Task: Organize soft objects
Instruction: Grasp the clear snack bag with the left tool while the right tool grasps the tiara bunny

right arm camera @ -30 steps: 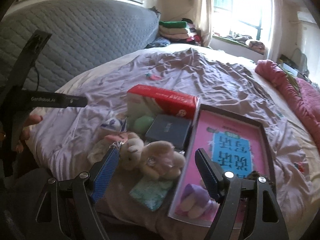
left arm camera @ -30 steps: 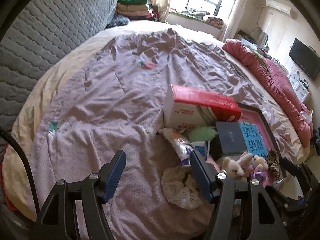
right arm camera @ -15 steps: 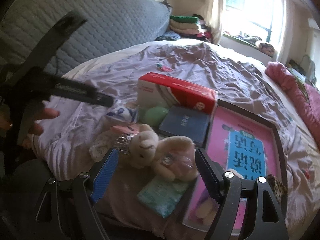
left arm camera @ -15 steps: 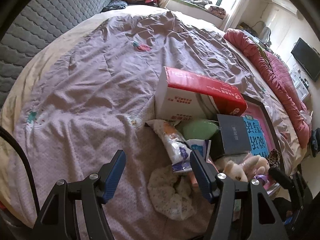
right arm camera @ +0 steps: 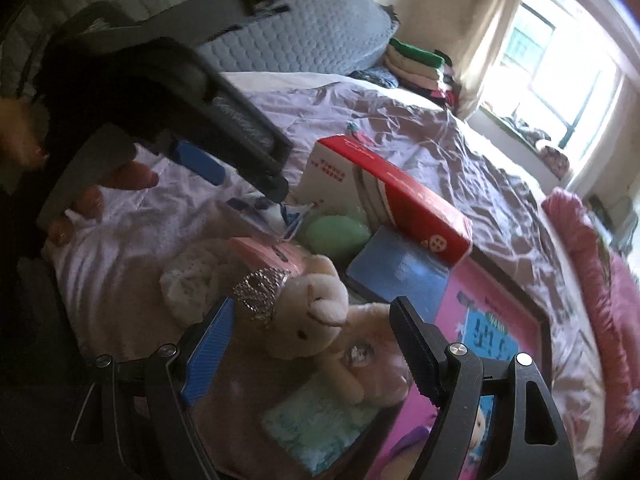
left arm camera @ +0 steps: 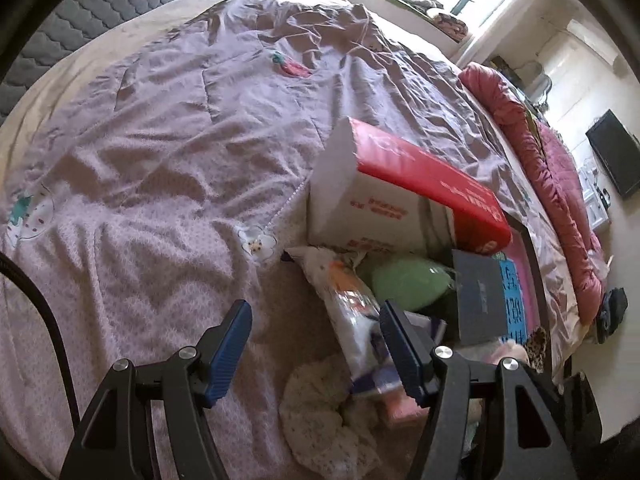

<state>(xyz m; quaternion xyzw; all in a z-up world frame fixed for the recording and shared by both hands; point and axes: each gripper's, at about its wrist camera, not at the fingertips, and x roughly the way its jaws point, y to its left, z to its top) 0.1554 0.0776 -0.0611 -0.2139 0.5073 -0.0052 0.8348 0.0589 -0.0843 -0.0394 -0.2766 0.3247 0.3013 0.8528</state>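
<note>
A heap of odds and ends lies at the near edge of a bed spread with a mauve quilt [left arm camera: 168,168]. The left gripper [left arm camera: 316,344] hangs over it with its blue-padded jaws standing well apart and nothing between them but bare quilt and the edge of a crinkly white plastic packet [left arm camera: 352,304], which lies just beside its right finger without being pinched. Nearer than the packet lies a cream frilly fabric piece [left arm camera: 320,424], crumpled on the quilt. The right gripper [right arm camera: 310,344] is likewise wide open and holds nothing; a cream plush bunny [right arm camera: 316,316] lies sprawled on the bed in the gap between its fingers, with a small silver tiara [right arm camera: 260,292] at its head on the left. A pale green tissue pack [right arm camera: 316,428] lies nearest of all, under the bunny's legs. Beyond the bunny is a soft green pouch [right arm camera: 336,232], and behind that a red and white box [right arm camera: 384,184] stands tilted, with a dark blue flat box [right arm camera: 396,276] to its right resting on a pink framed board [right arm camera: 492,320]. From the right wrist view, a person's hand [right arm camera: 100,184] shows at far left, wrapped around the other gripper's handle. A pink bolster [left arm camera: 552,176] runs along the far right side.
</note>
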